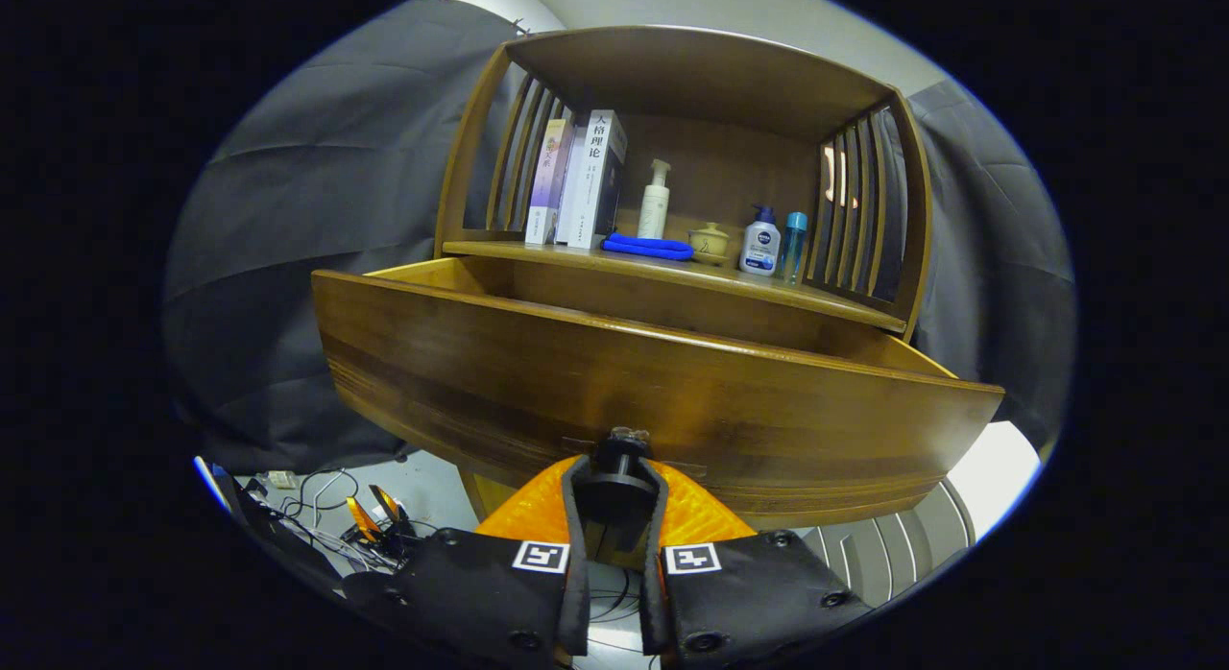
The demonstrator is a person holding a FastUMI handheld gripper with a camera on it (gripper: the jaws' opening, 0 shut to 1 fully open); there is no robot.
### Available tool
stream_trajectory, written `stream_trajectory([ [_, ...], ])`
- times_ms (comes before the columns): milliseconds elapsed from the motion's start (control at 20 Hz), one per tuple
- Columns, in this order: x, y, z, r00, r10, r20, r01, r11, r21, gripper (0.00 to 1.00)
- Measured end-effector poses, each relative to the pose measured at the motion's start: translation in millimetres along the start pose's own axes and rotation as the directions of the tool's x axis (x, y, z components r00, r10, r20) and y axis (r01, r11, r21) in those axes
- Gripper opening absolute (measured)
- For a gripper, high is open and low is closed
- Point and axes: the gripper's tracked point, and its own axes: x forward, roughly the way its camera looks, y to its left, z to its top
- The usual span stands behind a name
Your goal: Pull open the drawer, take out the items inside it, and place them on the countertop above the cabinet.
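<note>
Gripping: from the gripper view I have the gripper [614,478] closed down to a narrow gap on the drawer's dark knob [624,451], one finger pressing on each side of it.
Drawer: the drawer [662,392] stands pulled well out of the cabinet, its front panel right against my fingertips and running crosswise to the fingers, left to right.
Drawer inside: the opening lies beyond and above the front panel's top edge; from this low angle I see only the inner walls, so I cannot tell what items lie in it.
Key relation: the contents sit past the front panel, higher than my fingers, so I judge the next move to be letting go of the knob, then rising up and over that edge before reaching forward and down.
Countertop: the countertop [845,302] is beyond the drawer and higher again, directly above the drawer's back end.
On the countertop: books [581,180] at the left, a blue cloth [648,247], a white pump bottle [655,202], a small lidded cup [710,243], a second pump bottle [759,243] and a slim blue bottle [793,242].
Free spot: the front strip of the countertop looks bare to me, the likeliest place to set things.
Risk: I judge the front panel's top edge the thing to catch on when I lift.
</note>
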Motion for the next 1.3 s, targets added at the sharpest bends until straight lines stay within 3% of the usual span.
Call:
stream_trajectory([
  [300, -14, 4, -6, 1.000, 0.005, -0.009, -0.005, 1.000, 0.010, 0.23],
  [450, -15, 7, -6, 0.999, 0.020, -0.025, -0.019, 0.999, 0.031, 0.29],
  [750, -45, 0, 13, 0.998, 0.063, 0.026, -0.062, 0.998, -0.022, 0.75],
  [900, -59, -18, 38, 0.998, 0.032, 0.049, -0.030, 0.998, -0.049, 0.98],
  [1300, -41, -43, 110, 0.998, 0.047, 0.037, -0.046, 0.999, -0.011, 0.98],
])
